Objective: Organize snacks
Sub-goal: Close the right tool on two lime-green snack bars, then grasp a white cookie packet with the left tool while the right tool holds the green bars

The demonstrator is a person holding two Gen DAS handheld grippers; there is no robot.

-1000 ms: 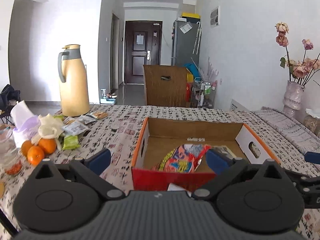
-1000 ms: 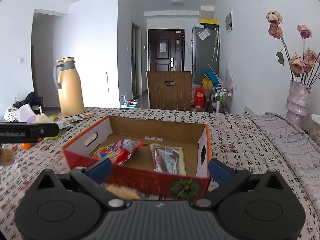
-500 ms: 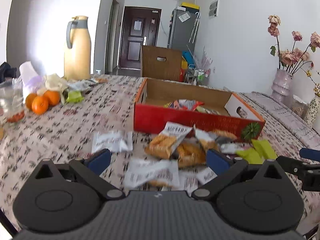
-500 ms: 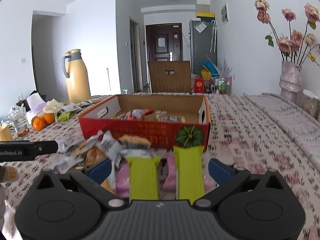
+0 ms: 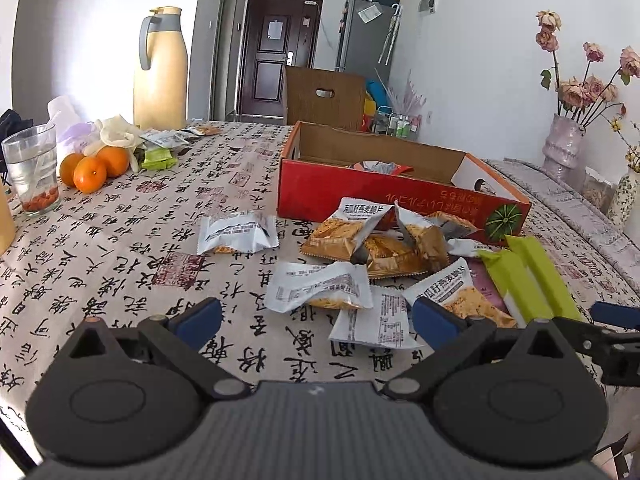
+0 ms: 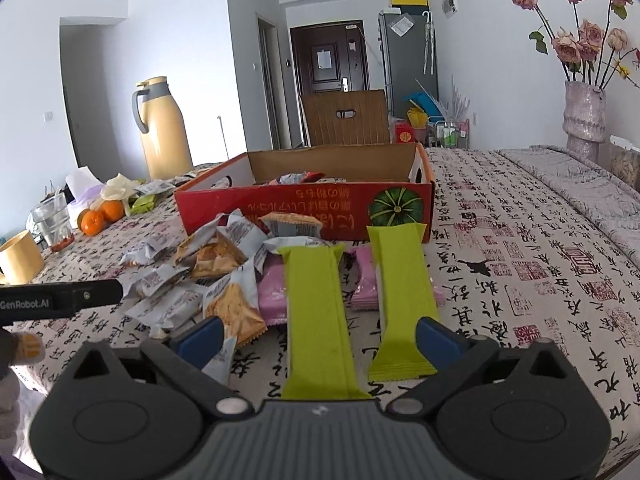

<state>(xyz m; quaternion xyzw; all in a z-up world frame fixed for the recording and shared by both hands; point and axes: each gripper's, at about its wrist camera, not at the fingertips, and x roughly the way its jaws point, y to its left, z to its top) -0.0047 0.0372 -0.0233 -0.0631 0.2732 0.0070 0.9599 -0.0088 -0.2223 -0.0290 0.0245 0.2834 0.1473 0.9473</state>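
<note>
Between the closing jaws of the right gripper (image 6: 318, 334), still wide and pressing on nothing, lie two green snack bars (image 6: 320, 316) flat on the patterned tablecloth (image 6: 520, 264). Just left of them sits a heap of white and gold snack packets (image 6: 208, 264), with the red cardboard box (image 6: 304, 210) beyond. Ahead of the left gripper (image 5: 316, 314), its jaws spread wide and empty, white packets (image 5: 320, 286) lie on the cloth.
</note>
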